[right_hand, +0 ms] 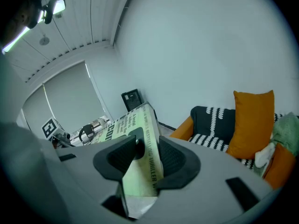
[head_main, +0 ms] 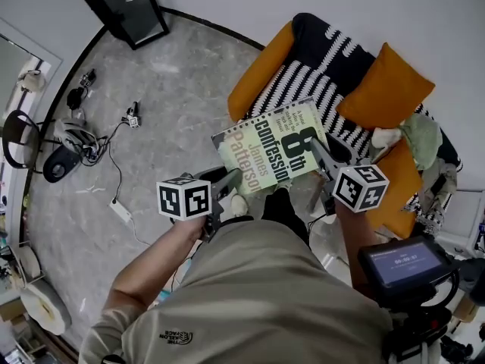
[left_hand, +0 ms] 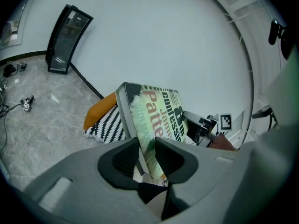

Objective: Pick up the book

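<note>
Aloft, both tongs (head_main: 229,183) (head_main: 320,160) clamp book (head_main: 269,149).

Book (head_main: 271,152) — "6th Confession", James Patterson.

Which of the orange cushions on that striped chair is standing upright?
The square orange cushion at the back right, propped on edge. The long left pad and the right pad lie low along the chair's sides.

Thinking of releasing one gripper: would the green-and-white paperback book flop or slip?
Probably stays fairly stiff: the green-and-white paperback book looks thick and spans unbent between the left gripper and right gripper. Its cover looks smooth, so held by one edge it might pivot or slip.
</note>
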